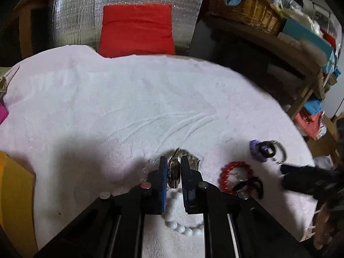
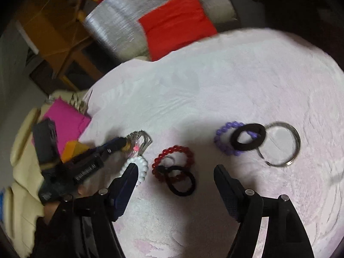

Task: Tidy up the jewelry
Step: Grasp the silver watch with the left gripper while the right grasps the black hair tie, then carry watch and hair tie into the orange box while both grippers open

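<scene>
Left claw (image 1: pixel 174 175) clamped on a metal watch (image 1: pixel 174 172), just above the white bead bracelet (image 1: pixel 180 217). Right claw (image 2: pixel 176 172) spread apart, right of that bracelet, over the red bead bracelet (image 2: pixel 172 163).

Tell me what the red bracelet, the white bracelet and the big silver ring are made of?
The red bracelet looks like see-through glass or plastic beads; they glint and let light through. The white bracelet has smooth, milky, glossy beads, maybe plastic or glass. The big silver ring looks like thin metal: grey, shiny, a hard narrow band. I cannot be sure from looks alone.
</scene>
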Demonstrator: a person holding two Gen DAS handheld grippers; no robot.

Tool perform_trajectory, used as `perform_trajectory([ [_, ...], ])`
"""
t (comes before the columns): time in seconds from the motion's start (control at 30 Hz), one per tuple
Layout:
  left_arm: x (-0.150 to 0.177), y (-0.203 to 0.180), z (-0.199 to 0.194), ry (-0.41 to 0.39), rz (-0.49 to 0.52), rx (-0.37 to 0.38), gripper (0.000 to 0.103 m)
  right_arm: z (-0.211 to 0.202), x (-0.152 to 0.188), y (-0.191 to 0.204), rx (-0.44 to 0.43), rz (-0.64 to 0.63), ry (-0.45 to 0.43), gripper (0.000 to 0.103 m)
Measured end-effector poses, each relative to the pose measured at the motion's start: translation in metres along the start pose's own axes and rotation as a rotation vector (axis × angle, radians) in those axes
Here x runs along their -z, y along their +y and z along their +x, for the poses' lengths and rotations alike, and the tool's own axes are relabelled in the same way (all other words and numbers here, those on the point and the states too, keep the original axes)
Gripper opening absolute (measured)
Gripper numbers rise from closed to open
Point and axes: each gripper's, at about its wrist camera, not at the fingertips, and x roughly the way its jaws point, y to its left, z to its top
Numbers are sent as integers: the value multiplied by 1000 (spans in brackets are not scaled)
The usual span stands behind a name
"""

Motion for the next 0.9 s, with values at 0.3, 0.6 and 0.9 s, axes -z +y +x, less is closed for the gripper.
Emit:
perform_trajectory([
  [0.3,-5,8,-30,-67,-24,81,12,42,15,26,164,-155,105,9],
  [0.6,-6,16,-63,-121,-47,98,12,-1,6,13,38,-32,28,6],
  [0.9,3,31,-113,-190,-81,138,10,-18,2,48,-185,49,-19,6],
])
